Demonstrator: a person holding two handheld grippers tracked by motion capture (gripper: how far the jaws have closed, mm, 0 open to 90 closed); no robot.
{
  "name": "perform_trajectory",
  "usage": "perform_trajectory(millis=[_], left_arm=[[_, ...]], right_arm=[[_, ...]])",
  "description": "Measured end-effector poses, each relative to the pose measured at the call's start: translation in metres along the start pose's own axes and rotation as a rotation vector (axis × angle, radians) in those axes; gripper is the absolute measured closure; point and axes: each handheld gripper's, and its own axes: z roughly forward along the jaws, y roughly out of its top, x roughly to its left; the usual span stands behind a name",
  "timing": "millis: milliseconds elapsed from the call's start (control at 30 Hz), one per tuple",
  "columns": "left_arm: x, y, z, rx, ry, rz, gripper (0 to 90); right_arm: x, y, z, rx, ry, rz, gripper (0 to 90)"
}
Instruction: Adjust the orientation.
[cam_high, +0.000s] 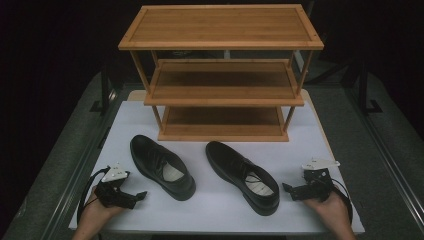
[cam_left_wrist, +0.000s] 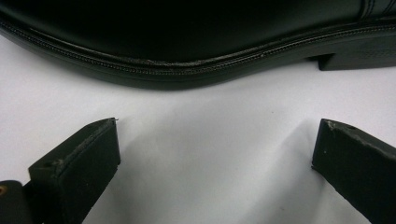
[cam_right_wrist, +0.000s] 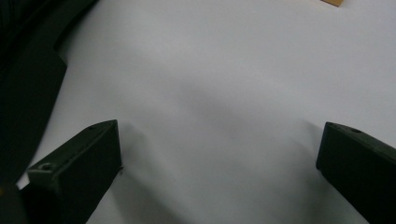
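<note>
Glossy black leather shoes (cam_high: 162, 166), slatted bamboo rack (cam_high: 222, 75)

Both grippers low; jaws wide apart.

Two glossy black shoes, left shoe (cam_high: 161, 166) and right shoe (cam_high: 243, 176), pale grey-white insoles, on a plain white table (cam_high: 215, 210). Behind the shoes, a honey-brown wooden rack (cam_high: 220, 75), fine grain. Black left gripper (cam_high: 131, 196) and right gripper (cam_high: 295, 192) flank the shoes, each topped by a light grey plate.
</note>
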Motion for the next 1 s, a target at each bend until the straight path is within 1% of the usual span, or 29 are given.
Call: perform_trajectory(millis=[333,467,567,600,633,667,700,733,800,833,867,900,933,967,1000], left_arm=[[0.001,0.000,0.000,-0.002,-0.003,-0.004,0.3],[0.001,0.000,-0.002,-0.011,0.008,-0.012,3.1],[0.002,-0.002,-0.006,-0.028,0.018,-0.017,10.5],[0.003,-0.003,-0.009,-0.032,0.017,-0.019,15.3],[0.004,-0.005,-0.012,-0.040,0.018,-0.031,22.8],[0.004,-0.006,-0.015,-0.043,0.016,-0.037,26.9],[0.004,-0.006,-0.015,-0.043,0.016,-0.037,32.9],[0.005,-0.007,-0.017,-0.048,0.009,-0.044,32.9],[0.006,-0.009,-0.020,-0.050,0.012,-0.056,43.5],[0.006,-0.009,-0.021,-0.049,0.008,-0.057,55.4],[0.007,-0.008,-0.022,-0.049,0.005,-0.058,55.4],[0.007,-0.006,-0.025,-0.042,0.013,-0.064,68.7],[0.007,-0.006,-0.025,-0.042,0.013,-0.064,74.8],[0.008,-0.005,-0.026,-0.039,0.016,-0.067,74.8],[0.011,-0.002,-0.029,-0.048,0.010,-0.088,89.1]], right_arm=[[0.000,0.000,0.000,-0.002,-0.001,0.001,0.0],[0.000,0.000,0.000,-0.003,0.000,-0.001,0.0],[0.000,0.000,0.000,-0.003,0.000,-0.001,0.0],[0.000,0.000,0.000,-0.003,0.000,0.000,0.0],[0.000,0.000,0.000,-0.003,0.001,0.002,0.0],[0.000,0.000,0.000,-0.003,0.000,0.001,0.0],[0.000,0.000,0.000,-0.003,0.000,0.001,0.0],[0.000,0.000,0.000,-0.003,0.000,0.000,0.0],[0.000,0.000,0.000,-0.003,-0.001,0.000,0.0],[0.000,0.000,0.000,-0.002,-0.002,0.000,0.0],[0.000,0.000,0.000,-0.002,-0.002,0.000,0.0],[0.000,0.000,0.000,-0.003,-0.002,0.000,0.0],[0.000,0.000,0.000,-0.003,-0.002,0.000,0.0],[0.000,0.000,0.000,-0.002,-0.002,0.000,0.0],[0.000,0.000,0.000,-0.003,-0.001,0.000,0.0]])
